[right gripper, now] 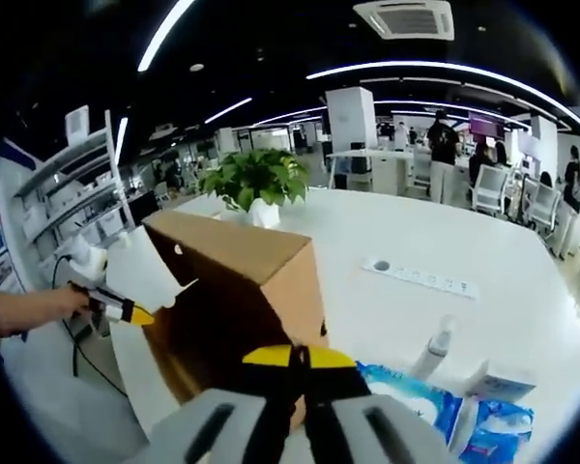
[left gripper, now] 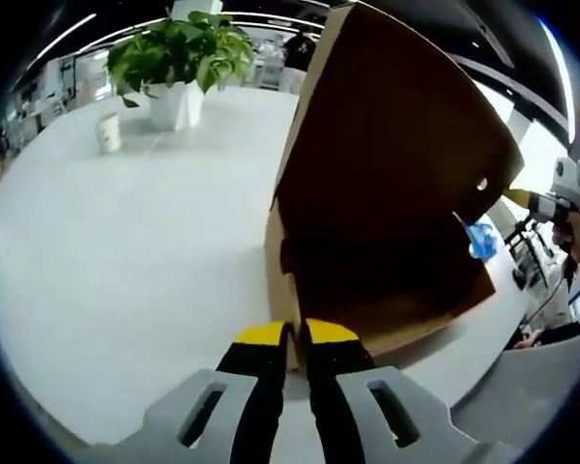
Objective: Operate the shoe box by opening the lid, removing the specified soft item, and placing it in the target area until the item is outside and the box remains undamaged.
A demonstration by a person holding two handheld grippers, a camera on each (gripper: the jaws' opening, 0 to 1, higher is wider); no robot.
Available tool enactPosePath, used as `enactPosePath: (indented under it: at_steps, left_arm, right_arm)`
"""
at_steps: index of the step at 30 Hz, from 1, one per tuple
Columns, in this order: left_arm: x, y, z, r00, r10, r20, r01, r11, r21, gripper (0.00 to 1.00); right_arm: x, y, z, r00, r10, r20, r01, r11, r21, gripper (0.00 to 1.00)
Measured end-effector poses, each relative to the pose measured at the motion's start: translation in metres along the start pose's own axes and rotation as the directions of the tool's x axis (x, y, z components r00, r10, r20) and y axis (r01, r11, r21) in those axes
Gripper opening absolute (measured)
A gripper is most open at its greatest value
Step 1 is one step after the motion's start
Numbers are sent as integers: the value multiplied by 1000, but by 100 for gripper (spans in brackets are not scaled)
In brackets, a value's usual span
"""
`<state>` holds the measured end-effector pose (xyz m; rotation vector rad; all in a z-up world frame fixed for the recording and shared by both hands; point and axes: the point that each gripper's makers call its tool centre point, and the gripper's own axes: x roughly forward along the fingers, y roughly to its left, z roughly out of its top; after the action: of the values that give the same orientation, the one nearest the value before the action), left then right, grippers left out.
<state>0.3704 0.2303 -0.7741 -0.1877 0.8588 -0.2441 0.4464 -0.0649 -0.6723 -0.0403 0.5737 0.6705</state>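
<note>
The brown cardboard shoe box [left gripper: 387, 193] stands on the white table [left gripper: 126, 261] with its big lid panel raised and its inside dark; I cannot make out anything inside it. My left gripper [left gripper: 295, 336] has its yellow-tipped jaws pressed together on the box's near lower edge. A hand holds my right gripper [left gripper: 522, 198] at the lid's far right corner. In the right gripper view the box [right gripper: 232, 290] fills the middle. There my right gripper [right gripper: 300, 356] is shut at its near corner, and my left gripper [right gripper: 135, 313] touches its left edge.
A potted plant [left gripper: 179, 58] [right gripper: 256, 184] and a paper cup [left gripper: 108, 132] stand farther back on the table. A blue and white packet [right gripper: 420, 406], a small bottle [right gripper: 437, 348] and a socket strip [right gripper: 420, 275] lie right of the box. Chairs and people are beyond.
</note>
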Motion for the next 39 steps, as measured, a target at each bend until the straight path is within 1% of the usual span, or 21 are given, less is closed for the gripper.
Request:
enactPosePath:
  at_steps: [11,15,19,27,29,35,39]
  left_arm:
    - [-7,-8,0,1000,18,6,-18,998,54,5]
    - [-13,-11,3,1000,23,20,-24,998,66,4]
    - [-19,-10,10,999,30,40,-33,997,73,2]
    - [-29,-5,22,996,36,77,-42,996,82,6]
    - [-32,-7,26,995,29,97,-38,995,89,7]
    - [-35,-9,31,994,25,110,-37,993,110,8]
    - [-38,-13,36,992,15,126,-30,993,115,8]
  right_arm:
    - [-3,6,-11,1000,9,-5,-9,1000,20,0]
    - [-3,7,-15,1000,9,-6,-9,1000,25,0]
    - [-3,10,-19,1000,10,-9,-9,999,35,0]
    - [-4,12,-30,1000,13,-20,-12,999,49,1]
    - [-3,13,-33,1000,15,-24,-14,998,56,1]
    - [-2,14,-43,999,12,-41,-9,999,53,1]
    - [-2,15,-46,999,12,-45,-9,998,60,0]
